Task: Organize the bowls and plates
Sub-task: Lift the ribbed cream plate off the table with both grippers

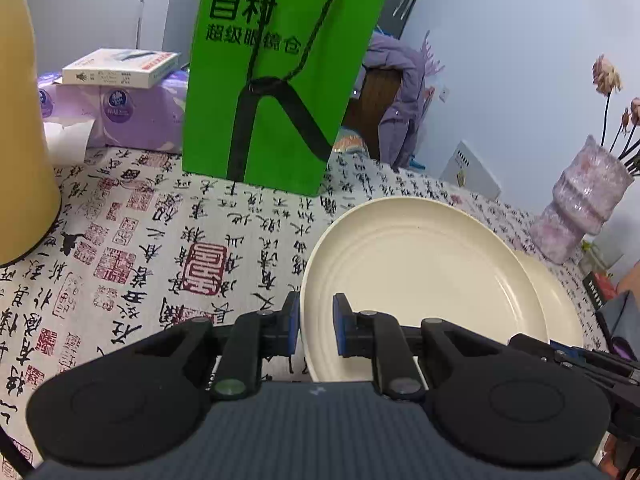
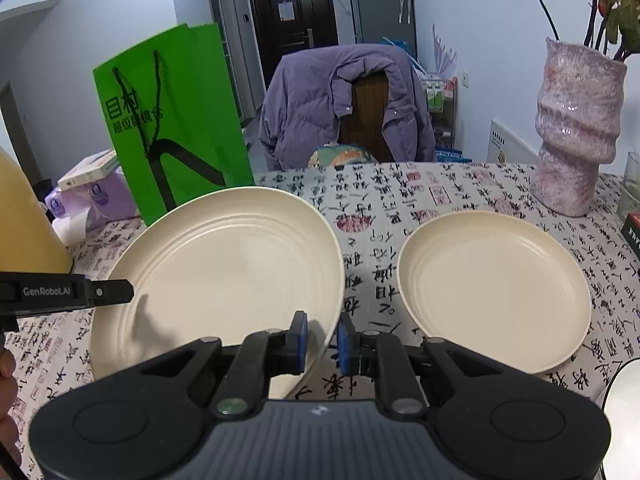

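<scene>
Plates [image 2: 216, 264] on calligraphy tablecloth [image 2: 420, 196].

Larger plate [image 2: 216, 264] sitting left of smaller plate [image 2: 494, 290] on tablecloth [image 2: 400, 200], tilted, right edge lying between right gripper [image 2: 322, 340] fingers. Left gripper [image 1: 316, 326] straddling its left rim. Bag [image 2: 172, 120] standing behind larger plate, vase [image 2: 576, 128] standing behind smaller plate, chair [image 2: 370, 120] sitting beyond table.

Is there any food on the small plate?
No, the small plate shows only its bare cream surface as it sits on the tablecloth.
</scene>
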The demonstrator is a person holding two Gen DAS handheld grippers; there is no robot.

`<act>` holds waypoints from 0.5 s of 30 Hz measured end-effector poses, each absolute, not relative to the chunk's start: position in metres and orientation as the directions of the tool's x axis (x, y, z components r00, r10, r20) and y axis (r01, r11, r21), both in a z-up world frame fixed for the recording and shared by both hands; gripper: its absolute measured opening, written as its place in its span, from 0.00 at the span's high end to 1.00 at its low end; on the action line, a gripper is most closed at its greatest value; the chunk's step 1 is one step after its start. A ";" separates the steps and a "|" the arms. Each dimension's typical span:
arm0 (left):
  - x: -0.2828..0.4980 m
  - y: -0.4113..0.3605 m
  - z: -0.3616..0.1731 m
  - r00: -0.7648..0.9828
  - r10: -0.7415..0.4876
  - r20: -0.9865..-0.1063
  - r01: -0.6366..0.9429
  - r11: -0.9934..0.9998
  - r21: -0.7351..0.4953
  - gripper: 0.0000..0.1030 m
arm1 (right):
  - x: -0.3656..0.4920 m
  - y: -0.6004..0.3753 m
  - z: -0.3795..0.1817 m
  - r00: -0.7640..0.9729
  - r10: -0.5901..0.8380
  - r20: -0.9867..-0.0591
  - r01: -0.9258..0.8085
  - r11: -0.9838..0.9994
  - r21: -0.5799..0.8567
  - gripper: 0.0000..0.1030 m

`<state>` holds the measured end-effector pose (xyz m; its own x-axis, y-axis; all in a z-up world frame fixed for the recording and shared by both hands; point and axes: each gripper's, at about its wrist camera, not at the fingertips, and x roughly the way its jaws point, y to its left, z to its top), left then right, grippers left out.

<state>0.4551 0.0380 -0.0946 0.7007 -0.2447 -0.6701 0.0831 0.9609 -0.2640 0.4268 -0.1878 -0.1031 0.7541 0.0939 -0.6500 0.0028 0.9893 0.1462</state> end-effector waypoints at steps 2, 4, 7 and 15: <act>0.453 0.038 -0.091 0.710 -0.243 -0.661 0.081 0.961 -0.266 0.85 | 0.426 -0.188 -0.100 0.761 0.098 -0.641 -0.001 0.989 0.150 0.85; 0.453 0.039 -0.090 0.716 -0.238 -0.657 0.077 0.961 -0.265 0.85 | 0.426 -0.187 -0.097 0.767 0.099 -0.634 -0.005 0.989 0.148 0.85; 0.453 0.039 -0.089 0.717 -0.237 -0.656 0.072 0.961 -0.267 0.85 | 0.424 -0.186 -0.093 0.775 0.094 -0.624 -0.010 0.991 0.136 0.85; 0.447 0.040 -0.082 0.733 -0.241 -0.636 0.082 0.960 -0.269 0.85 | 0.416 -0.185 -0.084 0.798 0.082 -0.597 -0.010 0.992 0.123 0.85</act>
<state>0.4471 0.0396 -0.0816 0.7334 -0.2409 -0.6357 0.0815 0.9595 -0.2695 0.4160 -0.1851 -0.0843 0.7982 0.0817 -0.5969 -0.0096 0.9924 0.1230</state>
